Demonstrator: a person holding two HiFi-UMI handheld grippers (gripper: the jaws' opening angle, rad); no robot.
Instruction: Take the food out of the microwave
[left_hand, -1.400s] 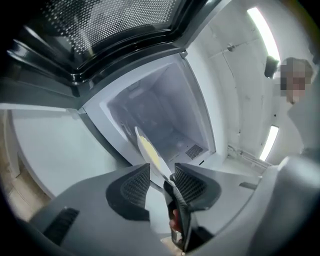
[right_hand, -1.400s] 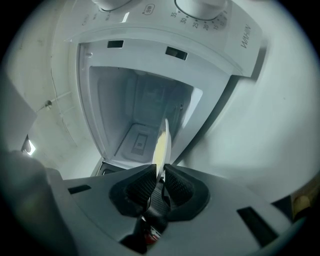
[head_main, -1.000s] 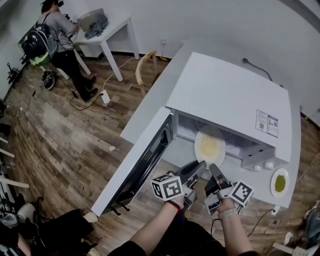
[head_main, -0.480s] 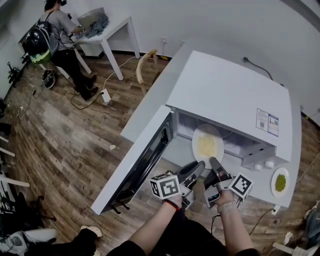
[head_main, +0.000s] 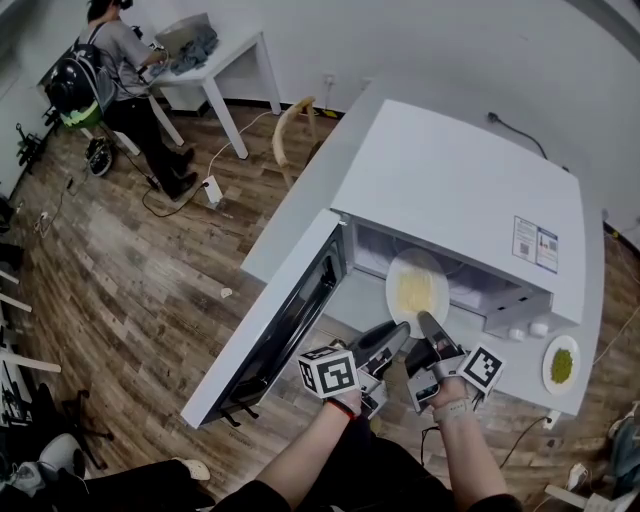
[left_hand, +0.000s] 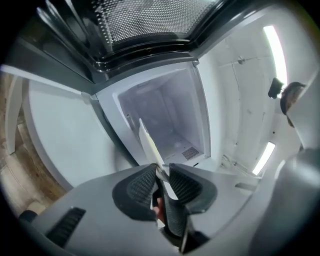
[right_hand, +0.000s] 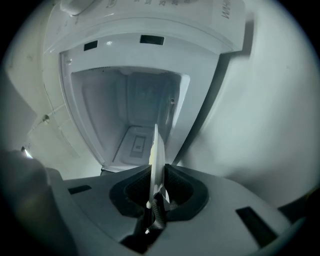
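Pinching the plate (head_main: 402, 272) by its near rim on two sides keeps the food (head_main: 417, 293) level. The left gripper (head_main: 398, 332), its jaws just closed, and the right gripper (head_main: 426, 322) both clench it at centre frame, in the open microwave's (head_main: 460, 190) mouth.

The white, box-shaped microwave (head_main: 460, 190) has its dark-windowed door (head_main: 285, 325) swung wide open, reaching toward 7 o'clock. In its cavity mouth is a round white plate (head_main: 396, 300), face up and partly out past the front edge. A flat yellow patch of food (head_main: 418, 292) covers the plate's middle, and its near rim points to 6 o'clock.
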